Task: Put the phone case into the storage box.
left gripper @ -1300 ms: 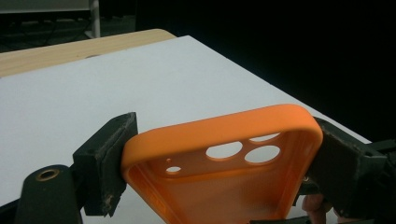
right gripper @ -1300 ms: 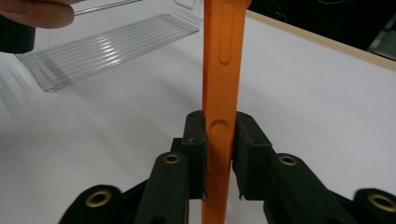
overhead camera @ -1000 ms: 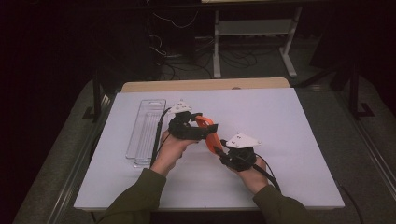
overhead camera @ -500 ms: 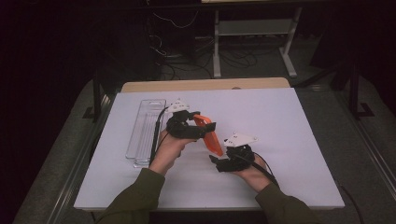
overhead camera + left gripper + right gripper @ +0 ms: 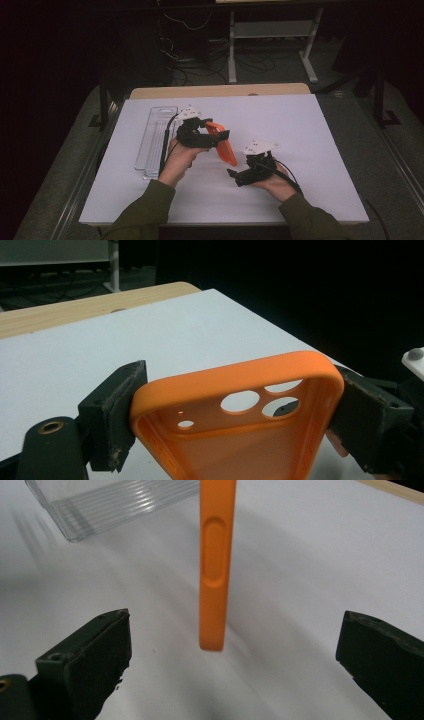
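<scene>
A: What does the left gripper (image 5: 220, 136) have?

B: Its jaws are clamped across the camera end of the orange phone case (image 5: 240, 415), one pad on each long edge. The case hangs from that grip, held above the white table (image 5: 320, 130), its free end slanting down toward the person.

A: And the right gripper (image 5: 235, 175)?

B: Its jaws have just been opening and now stand wide apart, empty. In the right gripper view the case (image 5: 216, 565) hangs edge-on ahead of them, clear of both pads.

A: So which step is this?

B: It looks like a handover: the right has let go and the left carries the case alone.

A: What comes next?

B: Probably moving the case toward the clear plastic tray (image 5: 152, 145), which lies just beside the left hand (image 5: 176, 159). That calls for a steady grip, since only the edges are pinched and the soft case could flex or slip.
</scene>
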Motion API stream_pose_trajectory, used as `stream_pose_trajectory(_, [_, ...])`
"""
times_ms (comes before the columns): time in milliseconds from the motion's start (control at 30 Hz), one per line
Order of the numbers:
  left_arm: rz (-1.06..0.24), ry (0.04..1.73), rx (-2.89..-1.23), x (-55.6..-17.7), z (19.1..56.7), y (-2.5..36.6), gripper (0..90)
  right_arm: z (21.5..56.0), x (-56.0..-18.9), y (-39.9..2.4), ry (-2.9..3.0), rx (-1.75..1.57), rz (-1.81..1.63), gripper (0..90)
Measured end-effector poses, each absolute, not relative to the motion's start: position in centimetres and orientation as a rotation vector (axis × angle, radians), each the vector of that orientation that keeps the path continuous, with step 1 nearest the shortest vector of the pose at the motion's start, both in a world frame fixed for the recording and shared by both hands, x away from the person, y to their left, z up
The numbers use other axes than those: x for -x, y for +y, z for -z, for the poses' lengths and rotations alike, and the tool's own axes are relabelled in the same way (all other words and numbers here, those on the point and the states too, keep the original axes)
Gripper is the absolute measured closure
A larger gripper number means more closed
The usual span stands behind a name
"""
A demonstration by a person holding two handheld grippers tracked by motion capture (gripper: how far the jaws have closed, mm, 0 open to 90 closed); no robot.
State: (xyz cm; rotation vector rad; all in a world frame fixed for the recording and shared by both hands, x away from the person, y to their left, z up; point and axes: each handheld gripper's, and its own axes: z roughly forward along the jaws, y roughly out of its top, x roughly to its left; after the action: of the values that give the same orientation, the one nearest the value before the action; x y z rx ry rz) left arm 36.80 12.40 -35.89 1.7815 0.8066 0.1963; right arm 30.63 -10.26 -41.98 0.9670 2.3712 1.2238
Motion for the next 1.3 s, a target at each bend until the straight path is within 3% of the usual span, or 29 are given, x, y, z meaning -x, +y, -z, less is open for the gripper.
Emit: stream_pose_trajectory(1300, [-0.213,0.797,-1.765,-36.8,35.0,13.4,15.2,44.1,-27.3,-18.7,2.231,-1.069,-1.155,0.0])
